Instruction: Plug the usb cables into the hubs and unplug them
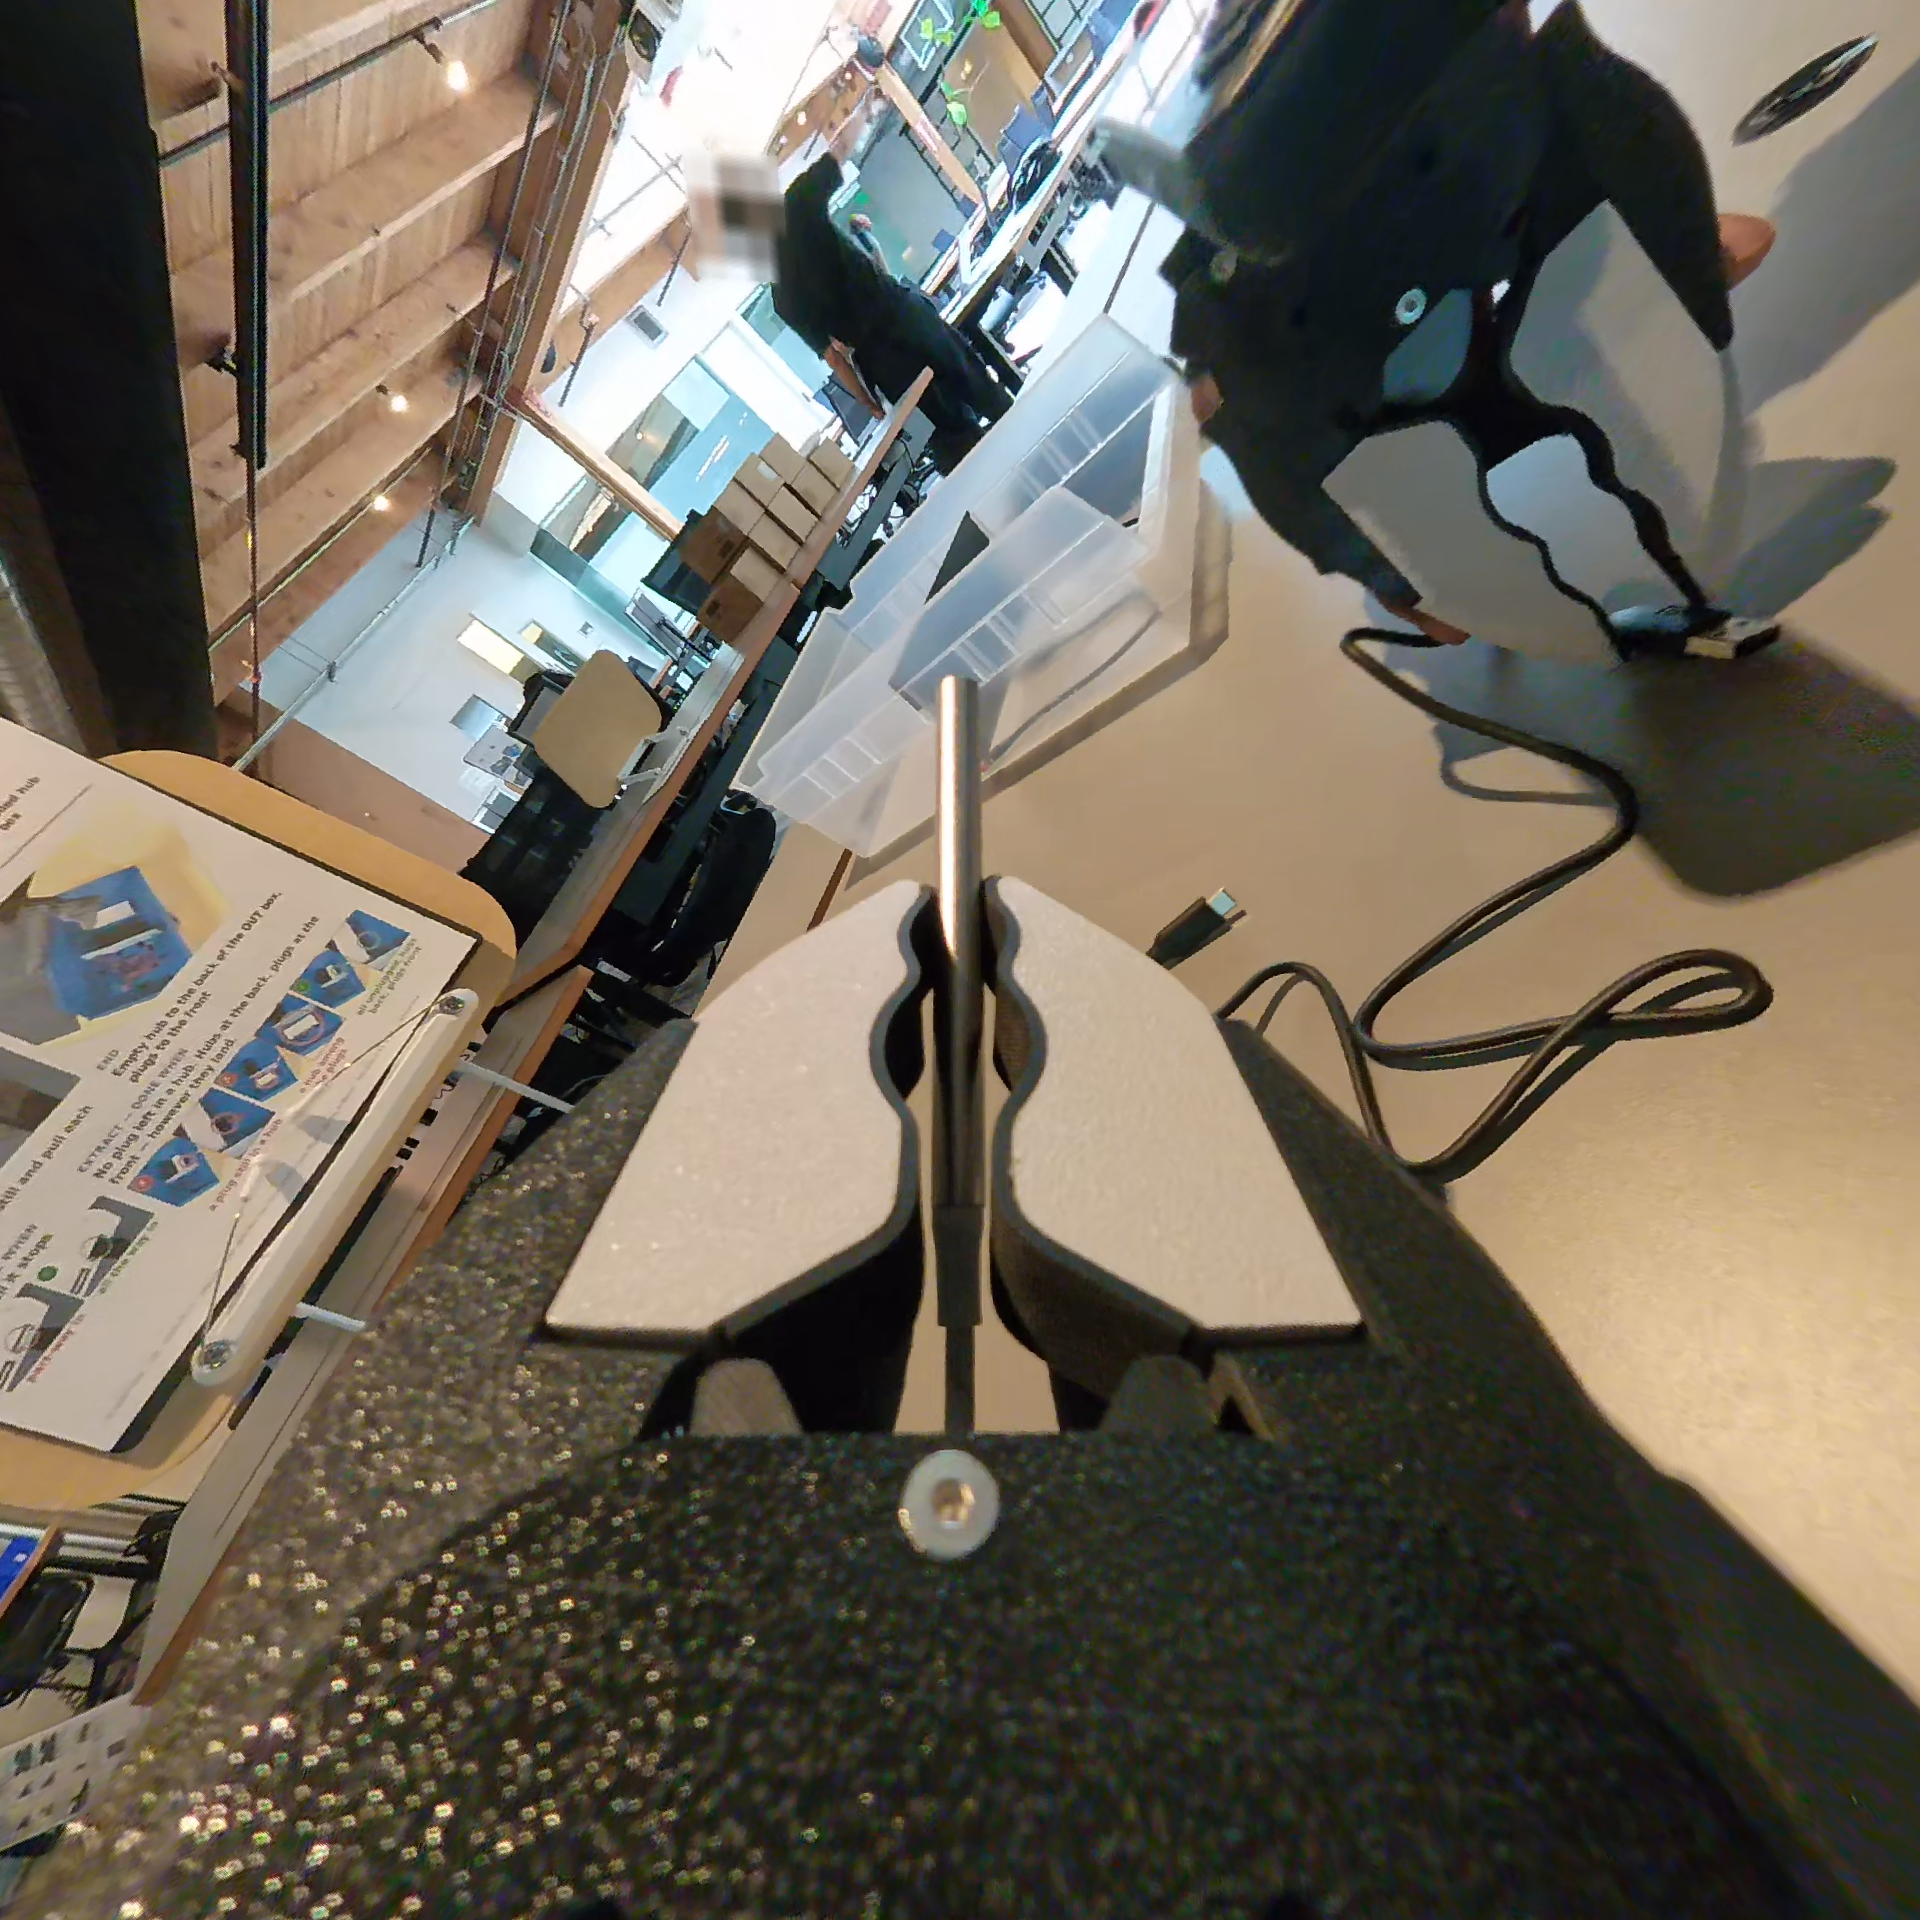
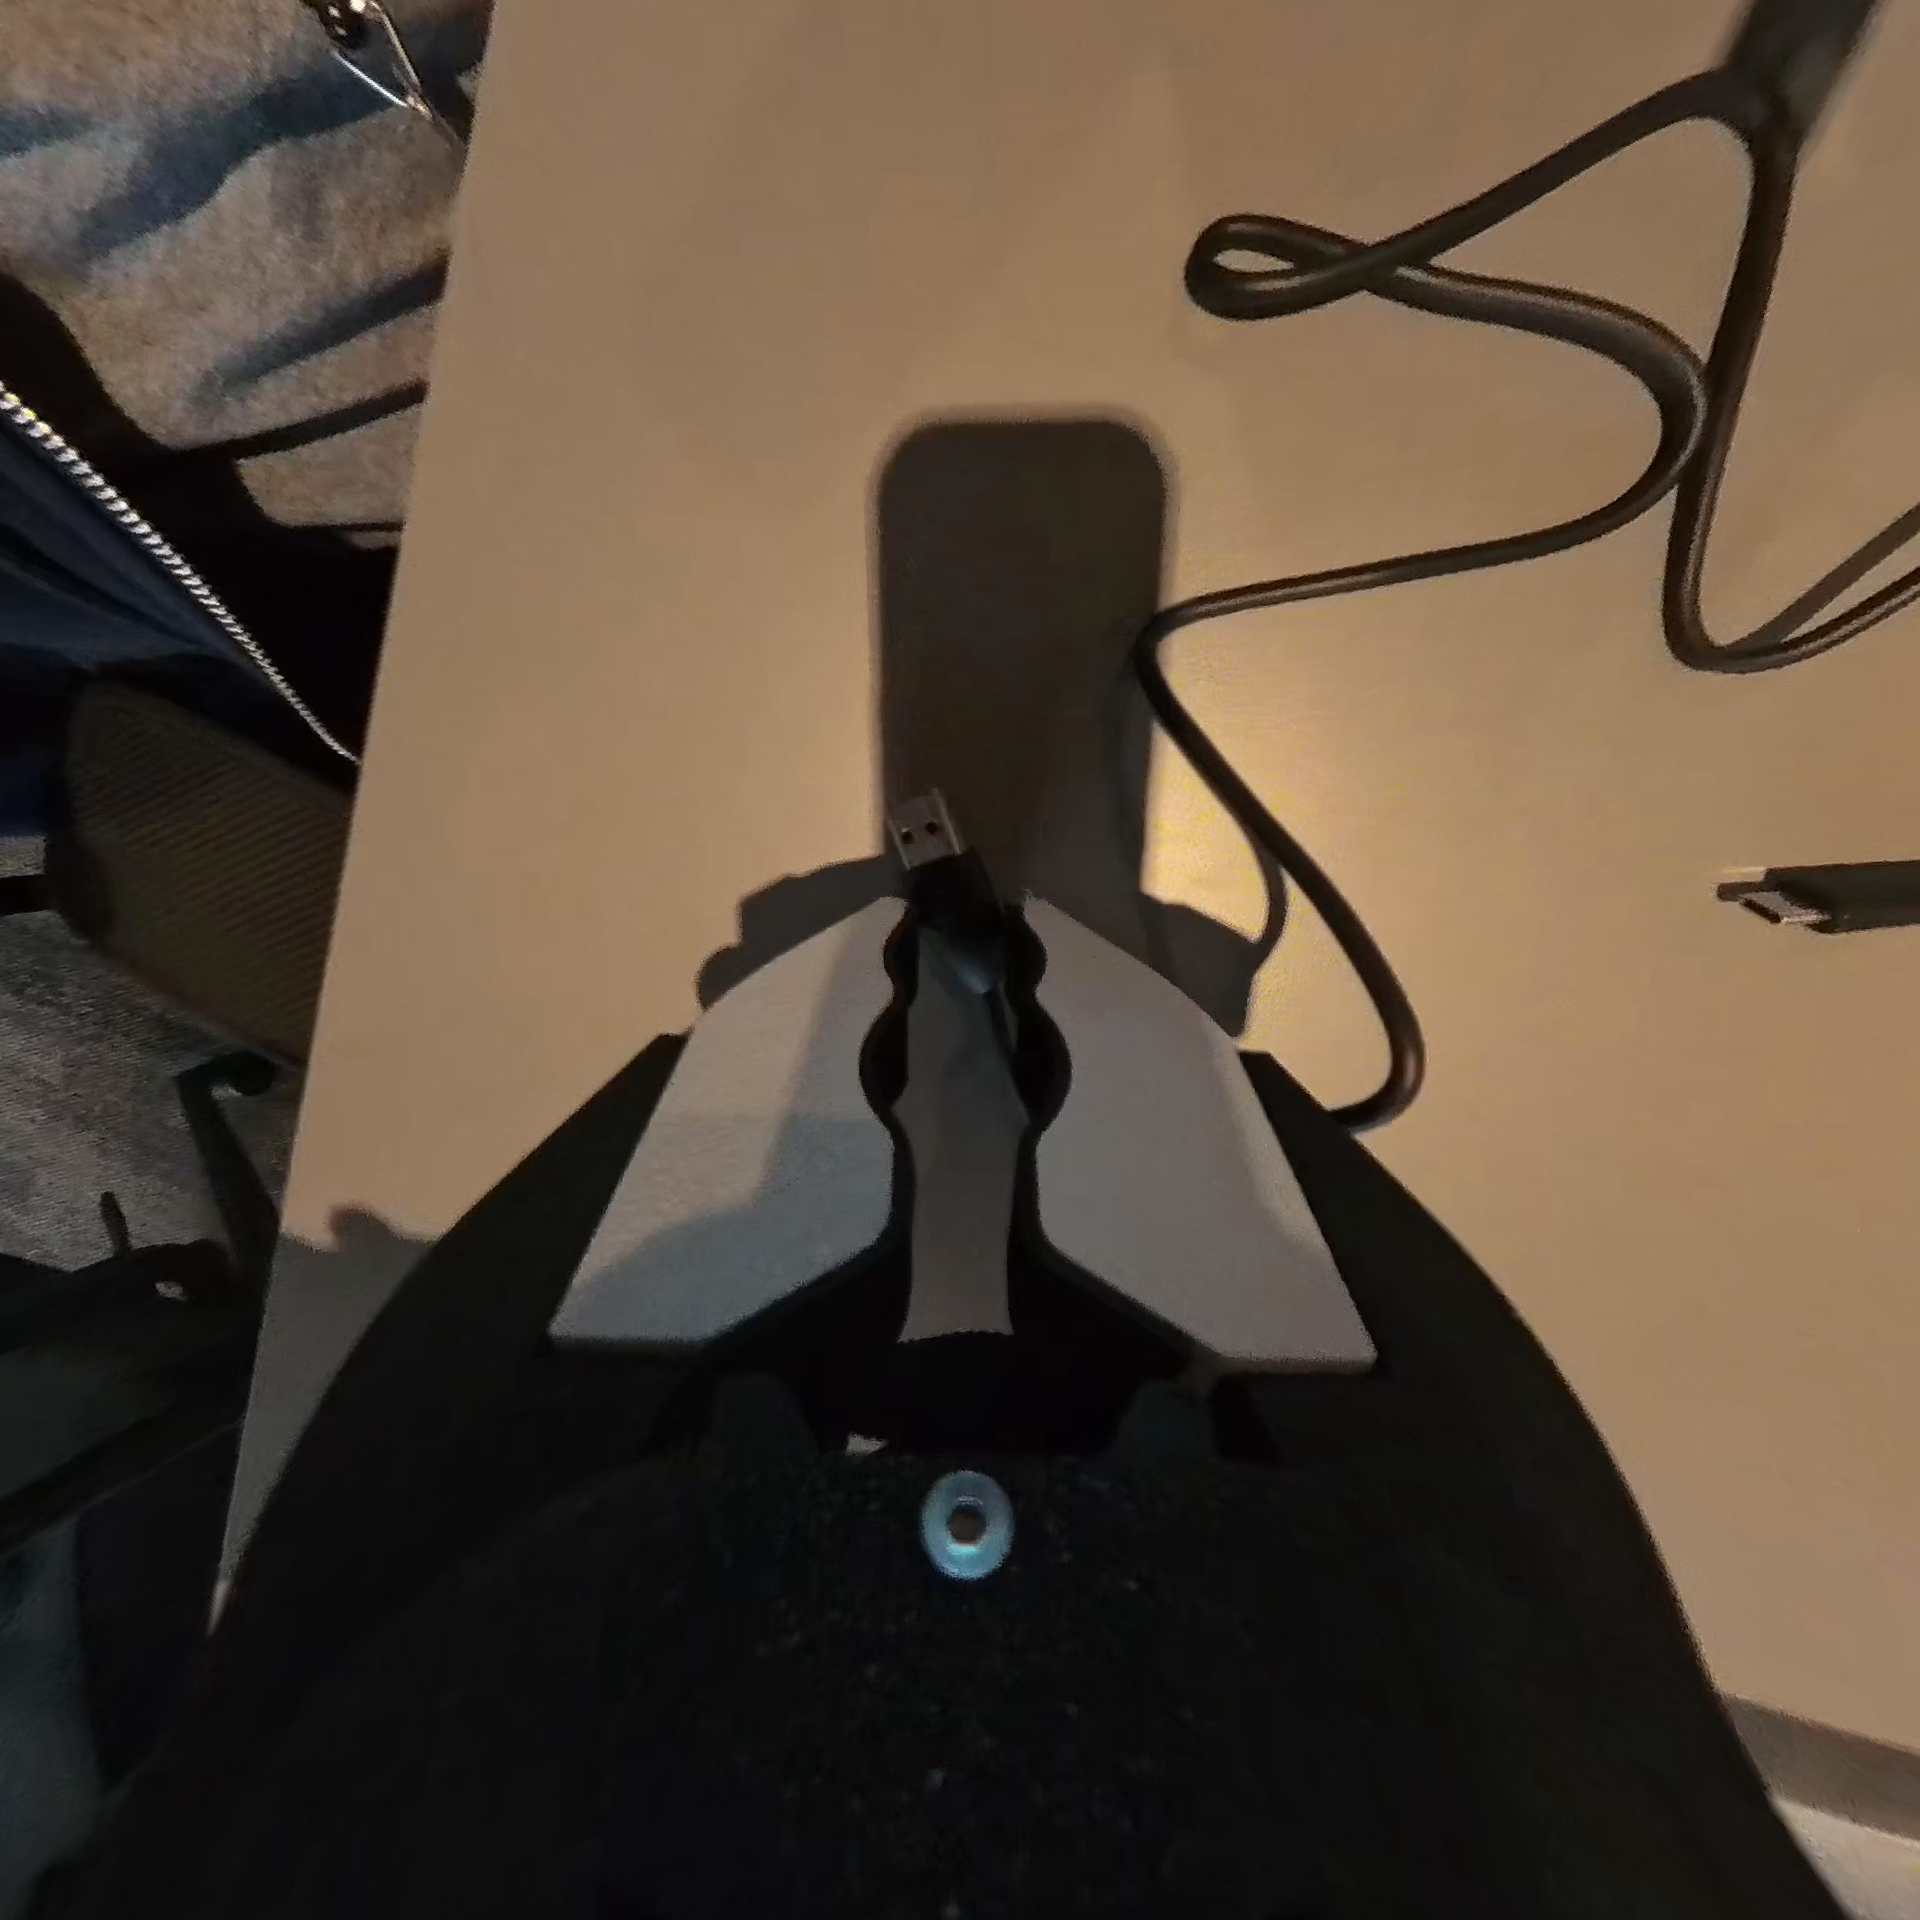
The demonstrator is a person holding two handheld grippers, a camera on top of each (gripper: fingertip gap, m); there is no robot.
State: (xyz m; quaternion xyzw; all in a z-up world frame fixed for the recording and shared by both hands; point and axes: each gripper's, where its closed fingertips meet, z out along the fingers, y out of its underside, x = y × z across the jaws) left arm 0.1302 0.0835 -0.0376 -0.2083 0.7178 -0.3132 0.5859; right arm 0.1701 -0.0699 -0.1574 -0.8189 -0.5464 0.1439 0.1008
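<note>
We've got the tabletop (image 1: 1299,790) mostly bare, with a clear bin (image 1: 997,623) at the back, probably for finished parts. An instruction sheet (image 1: 177,1081) stands propped at left so it's readable while working; it has printed text, no brands we can spot. Left claw (image 1: 958,914) is clamped on the hub (image 1: 956,831), held edge-up, probably to present its ports. Right claw (image 2: 961,914) pinches the USB plug (image 2: 928,831), metal tip forward, its cable (image 2: 1299,883) trailing behind. A spare plug (image 1: 1205,925) lies loose.
</note>
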